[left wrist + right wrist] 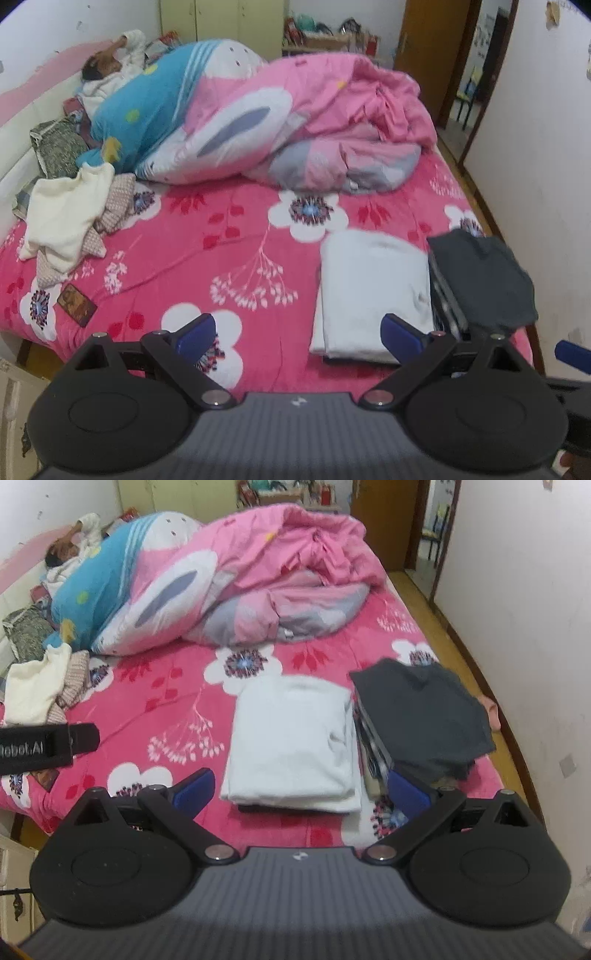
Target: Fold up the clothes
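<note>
Now: the folded pale-white garment (295,738) lies flat on the pink flower-print bedspread (155,709), near the bed's front edge, with a dark layer just showing under its near hem. Just beside it, on the right, sits the folded dark-grey garment (424,709) atop a patterned stack, edges touching or nearly so.

Right gripper (303,786): jaws wide, nothing between the blue pads, hovering above the white garment's near edge. Left gripper (299,332): jaws also wide and empty, over bare bedspread left of the folded pieces.

Judgement: one fold is finished and set down; the step in hand is fetching the next item. The loose heap of cream knit and pinkish patterned cloth (70,221) lies well apart, at the far left by the bed's edge. A small dark card-like object (77,304) rests near it.

To do it well: lift clear of the finished stacks without brushing them, take one piece only from the heap by an edge, and lay it out on the open bedspread between heap and stacks. The crumpled pink-and-blue quilt (258,122), with a person lying beyond it, limits room at the back.
</note>
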### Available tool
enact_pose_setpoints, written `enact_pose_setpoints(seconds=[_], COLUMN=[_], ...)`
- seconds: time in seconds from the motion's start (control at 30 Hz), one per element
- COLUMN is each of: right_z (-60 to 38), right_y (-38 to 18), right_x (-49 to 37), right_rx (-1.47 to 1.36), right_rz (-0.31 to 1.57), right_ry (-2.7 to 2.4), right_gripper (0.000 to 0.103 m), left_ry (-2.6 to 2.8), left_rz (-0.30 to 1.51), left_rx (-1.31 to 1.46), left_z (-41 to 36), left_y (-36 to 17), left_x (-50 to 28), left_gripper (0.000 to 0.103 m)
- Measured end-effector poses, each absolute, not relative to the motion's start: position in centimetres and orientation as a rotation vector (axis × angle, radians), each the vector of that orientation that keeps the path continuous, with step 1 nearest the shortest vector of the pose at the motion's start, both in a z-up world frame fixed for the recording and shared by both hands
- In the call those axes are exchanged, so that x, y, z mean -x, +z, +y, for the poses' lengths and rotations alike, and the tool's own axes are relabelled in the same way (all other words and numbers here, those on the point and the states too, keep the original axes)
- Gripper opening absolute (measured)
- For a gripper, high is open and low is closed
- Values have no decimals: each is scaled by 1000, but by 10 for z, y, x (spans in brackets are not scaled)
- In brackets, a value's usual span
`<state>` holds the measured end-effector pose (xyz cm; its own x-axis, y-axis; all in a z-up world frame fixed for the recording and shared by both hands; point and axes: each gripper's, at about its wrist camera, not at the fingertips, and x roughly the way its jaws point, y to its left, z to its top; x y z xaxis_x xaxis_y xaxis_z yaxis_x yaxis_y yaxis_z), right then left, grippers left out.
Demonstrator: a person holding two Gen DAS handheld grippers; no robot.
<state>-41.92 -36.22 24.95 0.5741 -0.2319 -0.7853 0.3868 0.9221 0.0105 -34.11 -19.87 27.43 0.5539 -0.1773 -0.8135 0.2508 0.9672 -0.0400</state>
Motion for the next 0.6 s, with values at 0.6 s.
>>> enact_pose_setpoints(seconds=[0.6], right_z=[-361], right_y=[238], right_x=[417], right_rx=[-163], right_rz=[962], right_ry=[-400], right_gripper=[101], left_ry=[-247], left_rz=[979], left_rx=[-110], left_z=[-210], left_y=[263], left_x=[343], left_gripper=[96])
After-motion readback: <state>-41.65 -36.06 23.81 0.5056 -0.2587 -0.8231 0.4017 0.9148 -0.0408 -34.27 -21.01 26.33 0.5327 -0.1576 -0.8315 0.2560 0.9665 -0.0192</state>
